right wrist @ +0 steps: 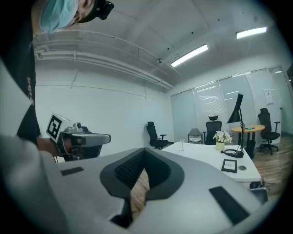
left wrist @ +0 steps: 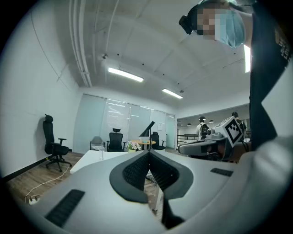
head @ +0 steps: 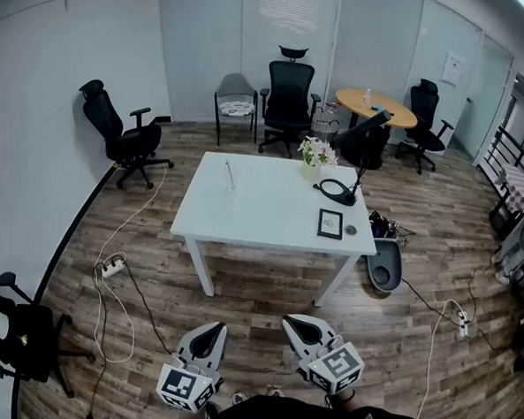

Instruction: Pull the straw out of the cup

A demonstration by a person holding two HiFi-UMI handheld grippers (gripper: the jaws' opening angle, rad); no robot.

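Left gripper (head: 218,327): held low in front of the person's body, pointing level toward the table. In the left gripper view (left wrist: 149,153) its two jaws are pressed together at the tips and nothing is between them.
Right gripper (head: 291,320): just beside the left one, at the same height, tilted slightly down. In the right gripper view (right wrist: 144,150) its jaws also meet at the tips. Only the wooden floor (head: 250,302) shows through the small gap lower down, so it holds nothing.
Cup (head: 230,183): stands upright on the white table (head: 271,214), near the far left corner and well apart from both grippers. It is also seen small in the left gripper view (left wrist: 101,152) and in the right gripper view (right wrist: 181,145).
Straw (head: 228,168): a thin pale line that rises from the cup; it is too small to tell more.
Other things on the table: a vase of flowers (head: 315,157), a black desk lamp (head: 340,190) and a picture frame (head: 330,223), all on the right side, away from the cup.
Around the table: black office chairs (head: 120,133) by the walls, a round wooden table (head: 375,107) behind, and a power strip (head: 113,267) on the floor at the left.
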